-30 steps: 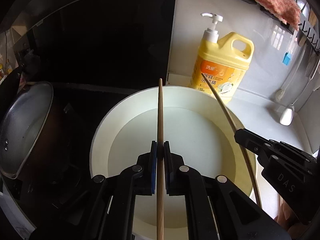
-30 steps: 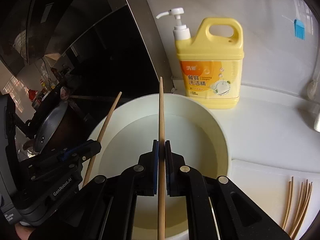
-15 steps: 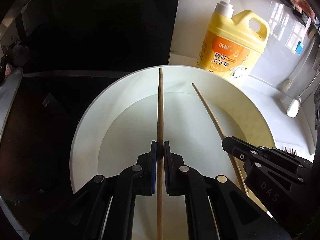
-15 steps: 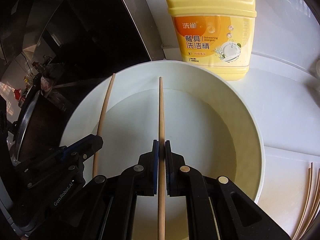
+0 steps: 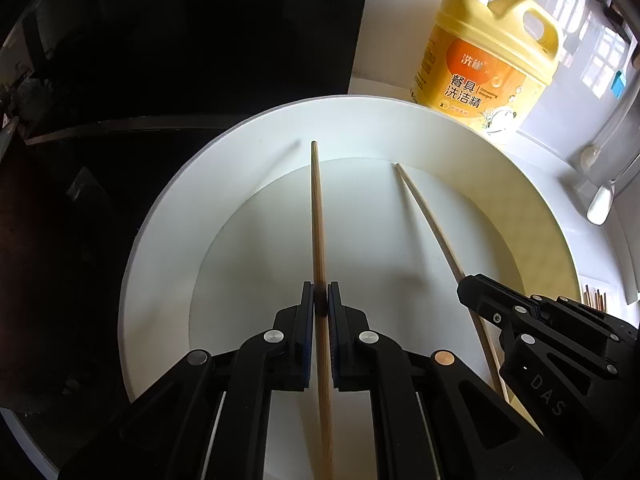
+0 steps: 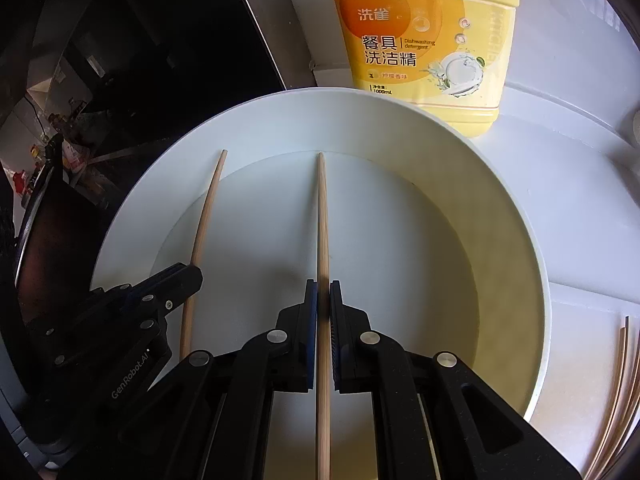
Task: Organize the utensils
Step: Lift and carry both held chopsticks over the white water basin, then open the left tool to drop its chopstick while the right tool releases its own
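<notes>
Left wrist: left gripper [image 5: 321,306] clamped mid-shaft on a chopstick [image 5: 318,216], tip over the far side of the white basin [image 5: 160,216].

Right wrist: right gripper [image 6: 323,300] clamped on second chopstick [image 6: 322,216], same basin. Light, stiff, smooth wood; likely pivots, so grip mid-shaft.

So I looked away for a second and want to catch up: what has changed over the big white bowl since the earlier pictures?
Both claws have come down toward the round white bowl, which now fills more of each view. The left claw stays shut on its wooden chopstick, the right claw on the other chopstick; their tips now lie inside the rim. Nothing was let go. The yellow detergent bottle is unmoved.
</notes>
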